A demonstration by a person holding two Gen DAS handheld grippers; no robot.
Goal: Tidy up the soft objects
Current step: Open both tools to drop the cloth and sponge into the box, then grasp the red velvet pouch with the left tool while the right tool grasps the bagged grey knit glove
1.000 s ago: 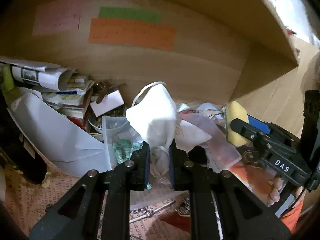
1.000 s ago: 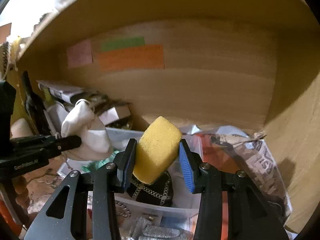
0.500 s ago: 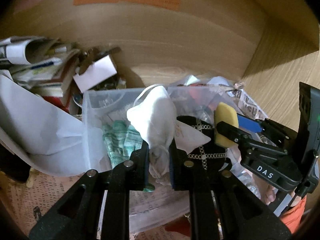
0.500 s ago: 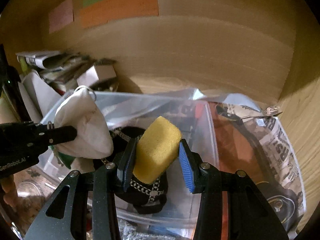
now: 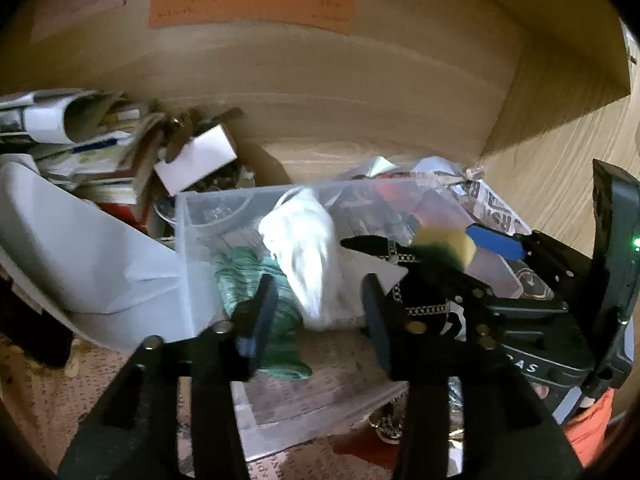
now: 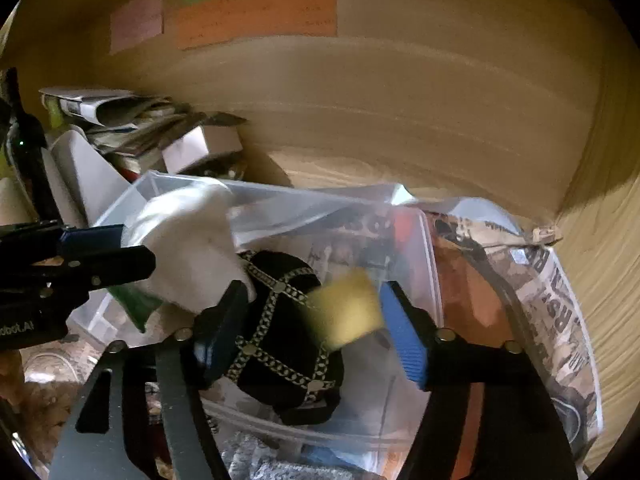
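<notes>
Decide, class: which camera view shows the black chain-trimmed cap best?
The right wrist view: the black cap lies nearly whole in the clear bin. In the left wrist view, gripper parts hide most of it.

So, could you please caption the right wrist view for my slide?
Open right gripper over the clear bin, blurred yellow sponge between its jaws above a black chain-trimmed item.

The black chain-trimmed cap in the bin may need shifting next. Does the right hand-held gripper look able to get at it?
Probably yes. The right hand-held gripper hangs open right above the black cap inside the clear bin. Only the blurred yellow sponge, loose between the jaws, is in the way.
</notes>
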